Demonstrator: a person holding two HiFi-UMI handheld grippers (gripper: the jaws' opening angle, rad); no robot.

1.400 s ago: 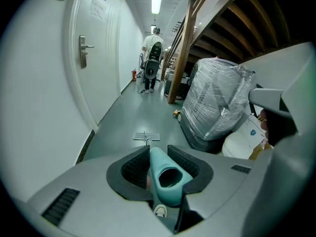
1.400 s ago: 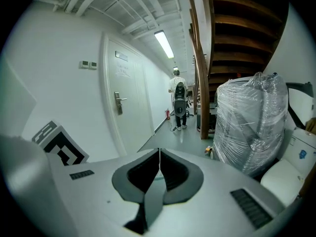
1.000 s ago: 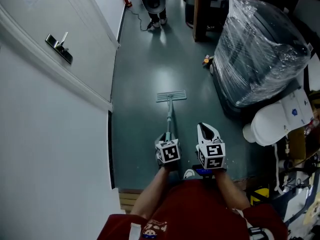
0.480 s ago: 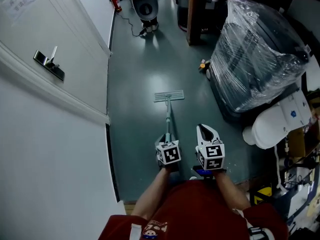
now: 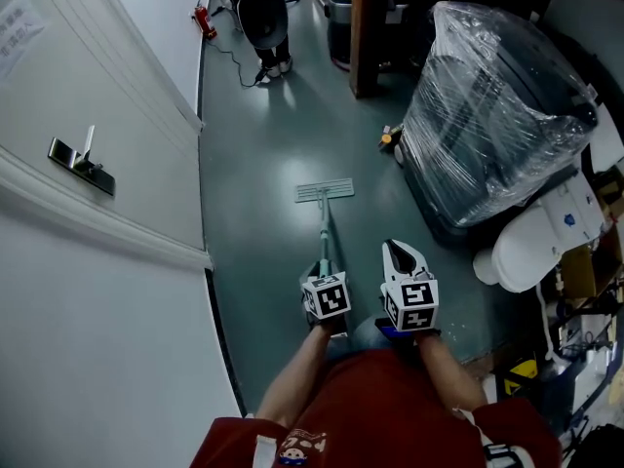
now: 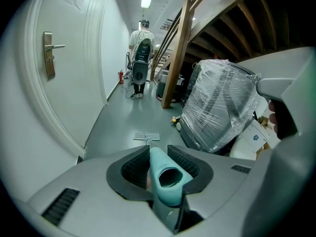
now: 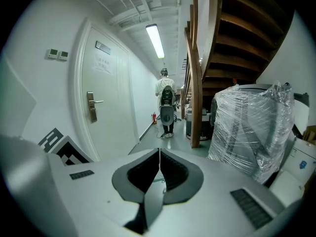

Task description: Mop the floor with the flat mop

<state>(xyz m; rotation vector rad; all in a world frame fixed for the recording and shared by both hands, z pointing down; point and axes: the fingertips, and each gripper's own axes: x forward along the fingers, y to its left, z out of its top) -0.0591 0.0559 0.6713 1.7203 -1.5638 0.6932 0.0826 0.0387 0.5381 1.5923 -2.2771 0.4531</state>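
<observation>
Head view: the left claw [image 5: 327, 269] is pinching the mop's teal grip [image 6: 165, 177], its ribbed pads pressing in from both sides. The right claw [image 5: 403, 253] is hovering just beside it, jaws pressed together on nothing. The pole [image 5: 328, 230] is running forward and down to the mop head [image 5: 325, 191], which is lying flat on the grey-green floor [image 5: 263, 213] near mid-corridor.

With one claw doing all the holding, the round grip is probably free enough to twist or slide under a hard push, tipping the head off the floor.

To the right, a film-wrapped stack [image 5: 497, 105] is crowding the lane. A wide sweep is risking a snag on the film, or a knock to the small orange object [image 5: 388, 136] lying at its foot. Whatever the wrap is holding is showing only as dark shapes. What looks like a white case [image 5: 534, 242] beside it is sitting shut, hiding any contents. To the left, the door [image 5: 97, 115] is standing closed.

Farther on, a cable [image 5: 239, 66] is trailing over the floor by a bystander [image 6: 143, 36] standing in the corridor. A mop pushed that far could be catching either.
</observation>
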